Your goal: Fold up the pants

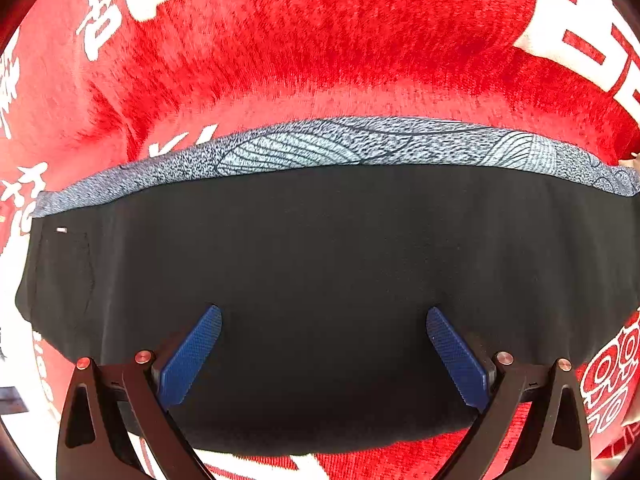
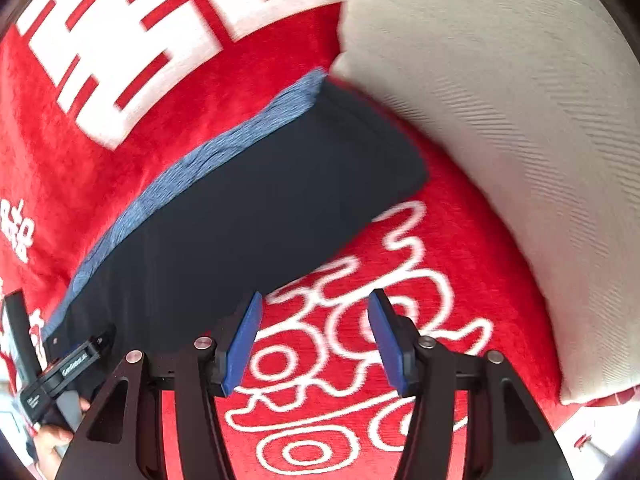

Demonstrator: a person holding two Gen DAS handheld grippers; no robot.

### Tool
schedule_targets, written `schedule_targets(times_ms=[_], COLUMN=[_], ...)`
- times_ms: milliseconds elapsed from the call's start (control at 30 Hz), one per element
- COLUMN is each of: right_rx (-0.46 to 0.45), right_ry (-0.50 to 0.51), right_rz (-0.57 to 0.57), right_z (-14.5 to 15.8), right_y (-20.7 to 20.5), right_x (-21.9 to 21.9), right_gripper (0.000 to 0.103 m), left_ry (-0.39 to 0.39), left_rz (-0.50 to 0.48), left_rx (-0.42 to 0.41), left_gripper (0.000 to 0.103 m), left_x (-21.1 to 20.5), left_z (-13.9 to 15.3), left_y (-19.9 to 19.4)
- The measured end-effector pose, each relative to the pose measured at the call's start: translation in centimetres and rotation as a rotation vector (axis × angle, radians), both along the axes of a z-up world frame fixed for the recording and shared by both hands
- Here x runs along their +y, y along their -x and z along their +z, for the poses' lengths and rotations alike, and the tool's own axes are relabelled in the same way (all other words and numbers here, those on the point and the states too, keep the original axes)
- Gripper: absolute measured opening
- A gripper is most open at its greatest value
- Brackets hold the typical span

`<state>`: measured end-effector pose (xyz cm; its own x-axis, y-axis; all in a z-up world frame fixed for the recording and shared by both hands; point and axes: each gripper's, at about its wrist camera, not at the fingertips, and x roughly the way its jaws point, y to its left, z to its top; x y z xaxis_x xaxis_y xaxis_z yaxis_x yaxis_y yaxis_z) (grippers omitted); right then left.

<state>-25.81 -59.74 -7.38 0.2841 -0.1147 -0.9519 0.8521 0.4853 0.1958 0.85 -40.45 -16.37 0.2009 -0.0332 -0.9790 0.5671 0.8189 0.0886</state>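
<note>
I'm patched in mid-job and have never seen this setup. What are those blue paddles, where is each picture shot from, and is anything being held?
No robot here: a person carries a hand-held gripper in each hand, with a camera looking along its two blue-padded fingers. The left view shows the left hand-held gripper open above the dark pants, which have a grey patterned garment along their far edge. The right view shows the right hand-held gripper open over the red blanket, beside a cream cushion. Neither holds anything.
</note>
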Motion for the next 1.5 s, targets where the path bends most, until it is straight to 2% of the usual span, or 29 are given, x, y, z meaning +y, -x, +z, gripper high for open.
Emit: schedule_targets(times_ms=[167, 233, 300, 333, 400, 433, 500, 567, 600, 633, 700, 933, 1033, 1100, 1233, 1333, 1400, 1500], right_rx=[-0.032, -0.04, -0.05, -0.042, -0.027, -0.014, 0.02, 0.071, 0.061, 0.047, 0.035, 0.003, -0.067, -0.121, -0.131, -0.114, -0.06, 0.016], right_ry=[0.001, 0.002, -0.017, -0.021, 0.042, 0.077, 0.12, 0.102, 0.088, 0.079, 0.083, 0.077, 0.086, 0.091, 0.064, 0.037, 0.038, 0.131], right_rz=[-0.117, -0.156, -0.168, -0.157, -0.104, -0.072, -0.023, -0.026, -0.056, -0.082, -0.12, -0.082, -0.046, -0.009, 0.018, 0.089, 0.107, 0.072], right_z=[0.2, -0.1, -0.6, -0.6, 0.3, -0.2, -0.1, -1.0, -1.0, -1.1, -0.1, 1.4, 1.7, 1.3, -0.6, -2.5, -3.9, -4.5], right_y=[1.8, 2.0, 1.7, 1.4, 0.5, -1.5, -2.1, -2.0, -1.4, -1.2, 0.3, 2.0, -0.3, -3.7, -8.9, -12.5, -13.5, -13.6], right_x=[-2.9, -4.0, -4.8, -5.1, -5.1, -4.6, -4.4, -4.7, -4.8, -4.9, -4.6, -2.6, -3.0, -3.7, -5.9, -6.7, -6.9, -8.0], right_gripper=[0.059, 0.056, 0.008, 0.008, 0.007, 0.007, 0.008, 0.016, 0.026, 0.029, 0.03, 0.03, 0.03, 0.03, 0.03, 0.03, 0.026, 0.023], left_ry=[0.016, 0.016, 0.014, 0.018, 0.035, 0.037, 0.018, -0.003, 0.005, 0.016, 0.024, 0.026, -0.01, 0.002, 0.039, 0.042, 0.047, 0.054], left_rz=[-0.031, -0.059, -0.085, -0.092, -0.104, -0.112, -0.125, -0.12, -0.113, -0.105, -0.098, -0.108, -0.119, -0.093, -0.055, -0.074, -0.08, -0.083], left_rx=[-0.003, -0.011, -0.019, -0.021, -0.023, -0.02, -0.012, -0.008, -0.005, -0.006, -0.01, -0.014, 0.014, 0.027, 0.046, 0.022, 0.017, 0.024], left_gripper=[0.103, 0.103, 0.103, 0.103, 0.103, 0.103, 0.103, 0.103, 0.103, 0.103, 0.103, 0.103, 0.103, 0.103, 0.103, 0.103, 0.103, 0.103], left_x=[-1.7, -2.6, -3.3, -3.7, -4.1, -4.4, -4.8, -5.0, -4.9, -4.9, -4.9, -6.0, -6.6, -6.5, -5.9, -5.8, -5.8, -5.7], left_z=[1.0, 1.3, 1.6, 1.9, 2.4, 2.4, 2.2, 1.9, 2.0, 2.2, 2.5, 2.4, 1.1, 0.7, 0.6, 0.7, 0.7, 0.7], left_y=[1.6, 2.5, 3.1, 3.4, 3.8, 4.1, 4.2, 4.2, 4.2, 4.2, 4.2, 4.5, 4.8, 4.8, 4.8, 5.1, 5.1, 5.1])
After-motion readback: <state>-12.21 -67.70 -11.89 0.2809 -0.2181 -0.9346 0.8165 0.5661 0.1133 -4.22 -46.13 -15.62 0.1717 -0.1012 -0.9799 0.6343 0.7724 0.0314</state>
